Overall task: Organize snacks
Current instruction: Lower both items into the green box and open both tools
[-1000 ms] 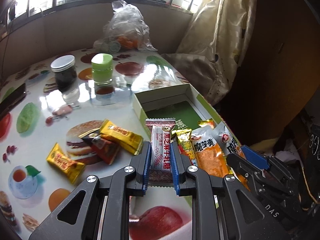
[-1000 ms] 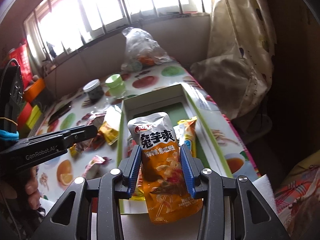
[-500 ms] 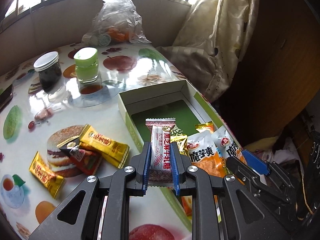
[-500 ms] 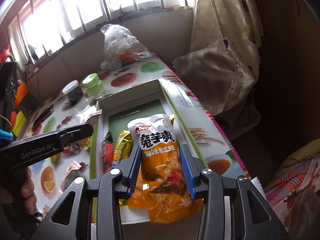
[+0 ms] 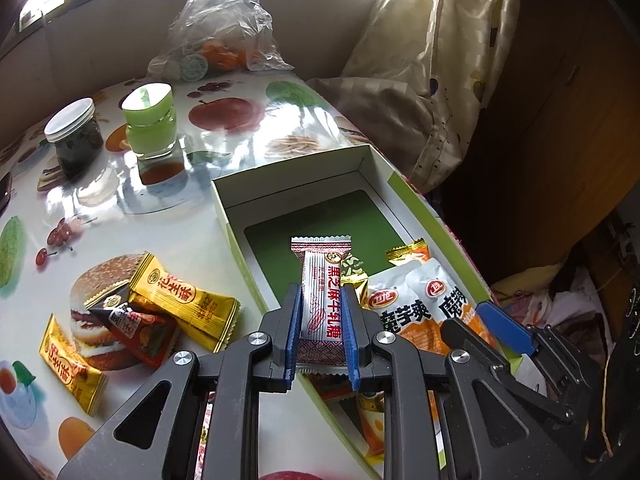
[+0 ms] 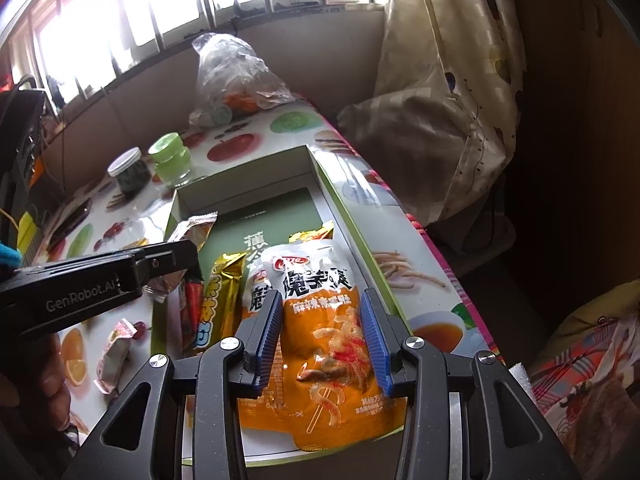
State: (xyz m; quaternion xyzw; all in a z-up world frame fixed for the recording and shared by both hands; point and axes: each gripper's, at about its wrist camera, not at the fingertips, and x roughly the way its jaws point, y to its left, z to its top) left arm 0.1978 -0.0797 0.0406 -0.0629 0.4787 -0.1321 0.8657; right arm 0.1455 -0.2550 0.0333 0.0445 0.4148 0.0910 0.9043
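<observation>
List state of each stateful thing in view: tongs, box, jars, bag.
left tongs: shut on the white nougat bar, held above the box
right tongs: shut on the orange konjac pouch, over the box's near end
box: open, no lid on it, several snacks inside
dark jar: white lid on
green jar: green lid on
plastic bag: bunched, fruit inside

Snack packs [image 5: 404, 304] sit at the near end of the box [image 5: 298, 182], loose candies [image 5: 182, 300] on the worktop [image 5: 168, 236] left of it, jars [image 5: 150, 124] behind.
</observation>
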